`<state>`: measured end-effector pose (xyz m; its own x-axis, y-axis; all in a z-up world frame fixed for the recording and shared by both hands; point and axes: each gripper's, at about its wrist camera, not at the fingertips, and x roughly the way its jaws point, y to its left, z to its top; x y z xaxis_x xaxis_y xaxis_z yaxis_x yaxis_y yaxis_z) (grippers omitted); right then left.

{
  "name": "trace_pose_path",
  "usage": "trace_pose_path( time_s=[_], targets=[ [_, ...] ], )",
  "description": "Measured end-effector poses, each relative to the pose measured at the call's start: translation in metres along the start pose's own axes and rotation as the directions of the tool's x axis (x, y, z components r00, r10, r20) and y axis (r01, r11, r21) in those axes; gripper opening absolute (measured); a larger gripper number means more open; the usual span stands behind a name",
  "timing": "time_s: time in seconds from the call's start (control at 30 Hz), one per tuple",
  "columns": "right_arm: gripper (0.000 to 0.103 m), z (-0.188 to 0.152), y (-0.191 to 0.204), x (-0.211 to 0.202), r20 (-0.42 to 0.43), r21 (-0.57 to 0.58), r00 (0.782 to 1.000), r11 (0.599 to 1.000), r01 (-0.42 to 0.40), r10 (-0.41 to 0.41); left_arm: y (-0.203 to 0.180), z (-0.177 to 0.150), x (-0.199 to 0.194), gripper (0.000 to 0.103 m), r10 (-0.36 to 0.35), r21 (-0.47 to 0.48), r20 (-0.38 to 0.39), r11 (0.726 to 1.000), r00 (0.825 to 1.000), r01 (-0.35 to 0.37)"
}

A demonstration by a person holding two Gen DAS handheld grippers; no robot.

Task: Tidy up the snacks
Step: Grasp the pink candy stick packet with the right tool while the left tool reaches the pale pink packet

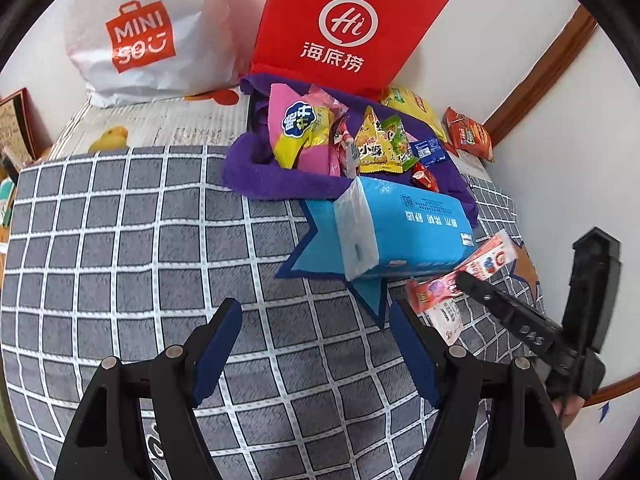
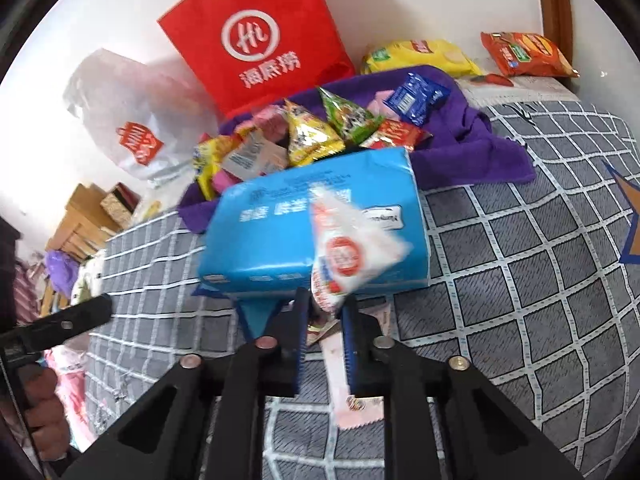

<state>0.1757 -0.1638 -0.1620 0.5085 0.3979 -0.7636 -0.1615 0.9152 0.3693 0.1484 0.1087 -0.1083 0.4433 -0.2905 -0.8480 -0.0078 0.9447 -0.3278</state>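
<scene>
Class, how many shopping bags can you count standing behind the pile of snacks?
2: the red bag directly behind the purple cloth, and the white Miniso bag to its left. Others may be hidden.

Grey checked bed cover (image 1: 132,240) under a spread of snacks.
Just ahead of the jaws lies a blue tissue pack (image 1: 404,228); beyond it a purple cloth (image 1: 248,168) heaped with snack packets (image 1: 300,128), then a red paper bag (image 1: 344,28) and a white plastic bag (image 1: 140,32) at the wall.

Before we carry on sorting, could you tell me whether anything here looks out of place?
Yes: a blue tissue pack lies tilted among the snacks, resting partly on the purple cloth. It is not a snack.
</scene>
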Motion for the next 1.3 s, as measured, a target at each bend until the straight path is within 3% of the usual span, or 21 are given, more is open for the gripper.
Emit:
trace_pose_path(
  time_s=[0.27, 0.47, 0.6, 0.8, 0.93, 1.03, 1.13, 1.23, 1.3],
  targets=[
    [0.011, -0.007, -0.01, -0.063, 0.047, -0.05, 0.999, 0.999, 0.008, -0.006, -0.016, -0.012, 0.003, 0.074, -0.001, 0.007, -0.011, 1.0, 1.0, 0.001],
    [0.011, -0.025, -0.037, -0.101, -0.008, -0.149, 0.99, 0.979, 0.136, -0.139, -0.038, -0.019, 0.013, 0.074, -0.013, 0.019, -0.03, 1.0, 0.999, 0.013],
    [0.012, -0.031, -0.062, -0.086, -0.07, -0.134, 0.982, 0.977, 0.164, -0.175, -0.057, -0.024, 0.019, 0.074, -0.004, 0.029, -0.047, 1.0, 0.999, 0.005],
    [0.016, -0.021, -0.083, -0.052, -0.006, -0.064, 0.993, 0.991, 0.121, -0.121, -0.073, -0.03, 0.019, 0.074, 0.043, 0.056, -0.049, 0.998, 0.998, -0.04],
    [0.019, -0.013, -0.092, -0.027, -0.029, -0.034, 0.994, 0.994, 0.1, -0.101, -0.076, -0.029, 0.023, 0.074, 0.071, 0.044, -0.05, 0.997, 0.996, -0.069],
    [0.028, -0.011, -0.095, -0.015, -0.031, -0.038, 0.995, 0.995, 0.095, -0.096, -0.083, -0.029, 0.032, 0.074, 0.08, 0.047, -0.061, 0.996, 0.995, -0.077],
    [0.027, -0.012, -0.097, -0.007, -0.036, -0.046, 0.995, 0.995, 0.092, -0.094, -0.095, -0.029, 0.046, 0.074, 0.081, 0.059, -0.081, 0.995, 0.993, -0.076],
    [0.017, -0.016, -0.099, -0.009, -0.014, -0.073, 0.995, 0.992, 0.101, -0.102, -0.107, -0.032, 0.061, 0.074, 0.068, 0.066, -0.1, 0.996, 0.993, -0.061],
    [0.017, -0.018, -0.102, -0.021, 0.013, -0.087, 0.992, 0.988, 0.126, -0.125, -0.115, -0.033, 0.071, 0.073, 0.058, 0.071, -0.109, 0.996, 0.992, -0.05]
  ],
)
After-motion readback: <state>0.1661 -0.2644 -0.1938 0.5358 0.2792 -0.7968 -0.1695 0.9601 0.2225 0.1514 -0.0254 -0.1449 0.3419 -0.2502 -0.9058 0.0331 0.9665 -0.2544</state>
